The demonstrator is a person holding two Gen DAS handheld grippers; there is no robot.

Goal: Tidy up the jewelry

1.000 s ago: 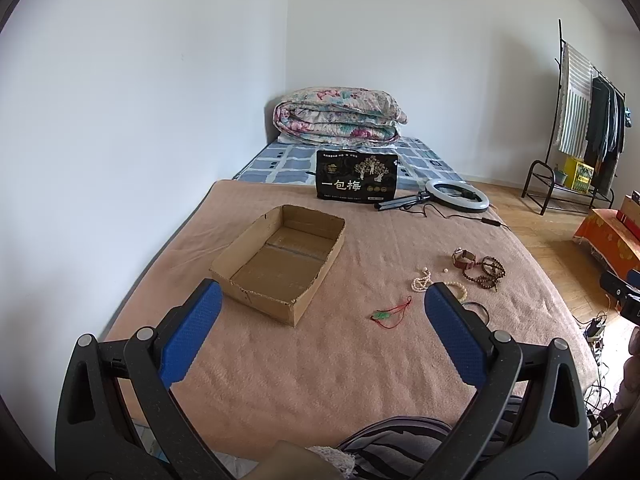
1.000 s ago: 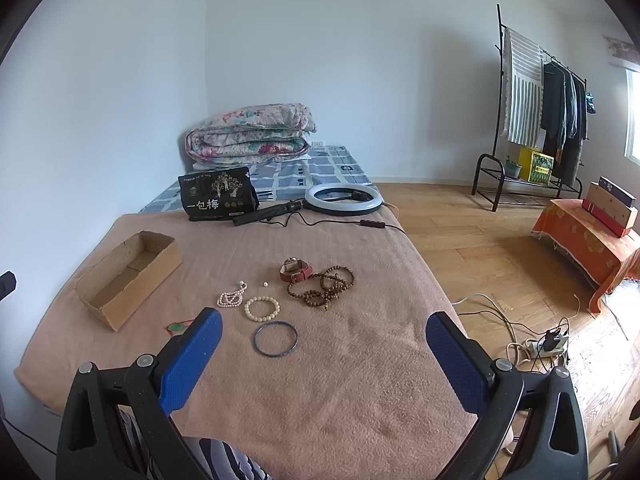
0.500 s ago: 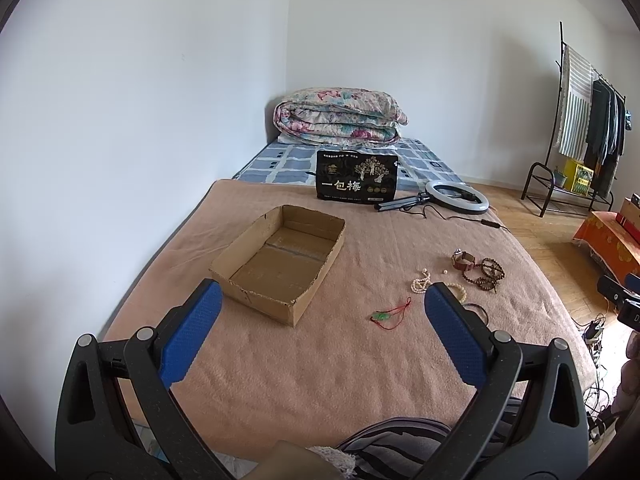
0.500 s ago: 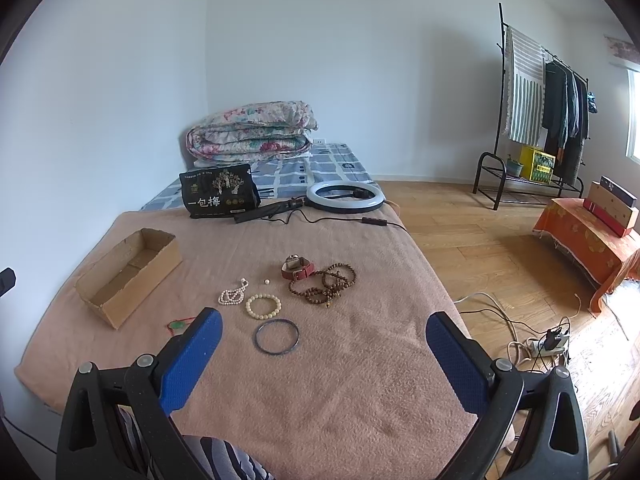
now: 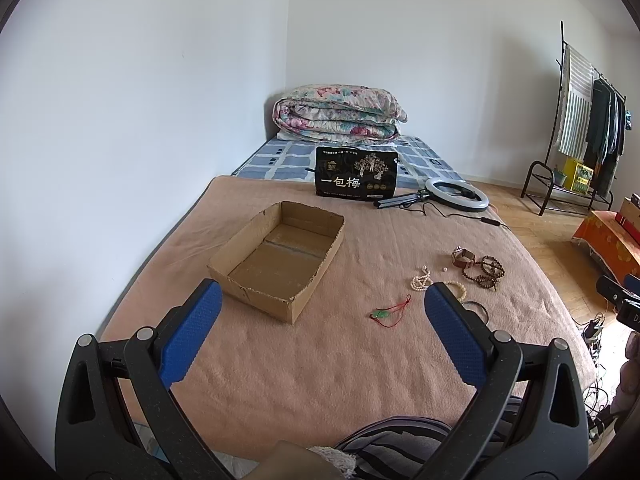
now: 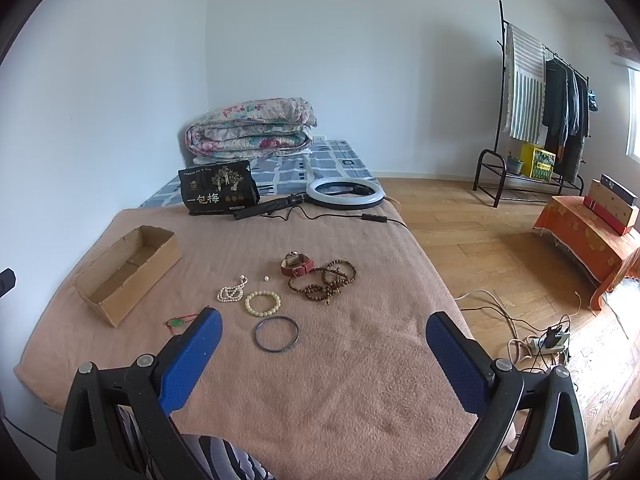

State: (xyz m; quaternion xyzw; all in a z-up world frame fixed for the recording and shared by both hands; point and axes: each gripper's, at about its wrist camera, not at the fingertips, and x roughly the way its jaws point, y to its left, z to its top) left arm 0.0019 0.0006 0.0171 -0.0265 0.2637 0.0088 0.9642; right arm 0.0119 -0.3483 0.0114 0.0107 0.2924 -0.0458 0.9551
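Both sets of fingers wide open, empty; dark blue thin bangle (image 6: 276,334) lies nearest, ahead of right gripper (image 6: 324,340), cardboard box (image 6: 127,272) off left

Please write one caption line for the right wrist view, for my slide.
Open right gripper above a tan blanket with dark thin bangle, cream bead bracelet, and empty brown cardboard box.

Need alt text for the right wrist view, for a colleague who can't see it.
The open right gripper hovers over a tan blanket holding loose jewelry: dark bangle, cream bead bracelet, pearls, brown beads, red-strapped watch. A cardboard box sits left.
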